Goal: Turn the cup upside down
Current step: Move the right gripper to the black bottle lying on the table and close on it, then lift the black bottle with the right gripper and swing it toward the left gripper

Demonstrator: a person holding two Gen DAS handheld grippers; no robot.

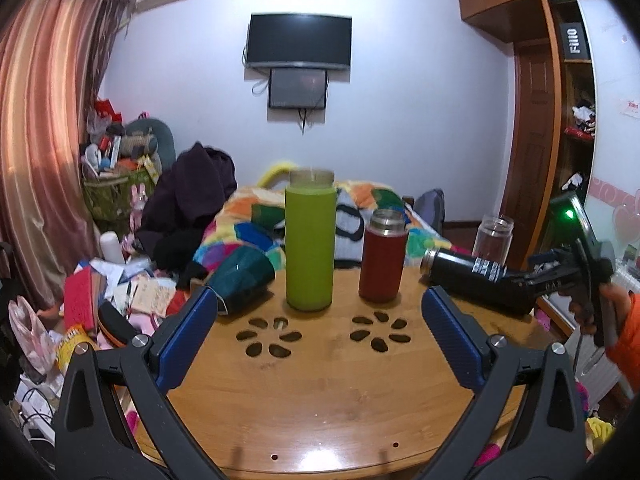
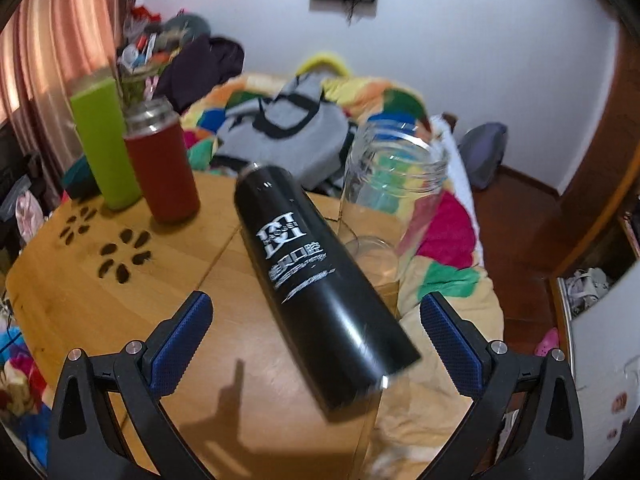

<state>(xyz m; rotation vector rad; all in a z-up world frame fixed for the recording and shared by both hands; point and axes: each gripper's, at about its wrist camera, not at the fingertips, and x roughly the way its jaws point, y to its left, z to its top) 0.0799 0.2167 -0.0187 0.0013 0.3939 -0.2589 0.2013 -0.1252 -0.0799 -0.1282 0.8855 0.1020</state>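
Observation:
A black flask with white print (image 2: 316, 276) lies tilted between the wide-apart fingers of my right gripper (image 2: 316, 320), not touched by either pad; whether its base rests on the table is unclear. In the left wrist view the black flask (image 1: 472, 276) leans almost level at the table's right edge, its steel mouth pointing left, with the right gripper (image 1: 536, 276) at its base. My left gripper (image 1: 320, 312) is open and empty above the round wooden table (image 1: 320, 400), in front of a green bottle (image 1: 310, 244) and a red flask (image 1: 382, 256).
A clear glass jar (image 2: 392, 196) stands just behind the black flask at the table's right edge. A dark teal cup (image 1: 240, 276) lies on its side at the left. A bed with a colourful quilt (image 2: 440, 232) is behind the table. Clutter fills the floor at the left.

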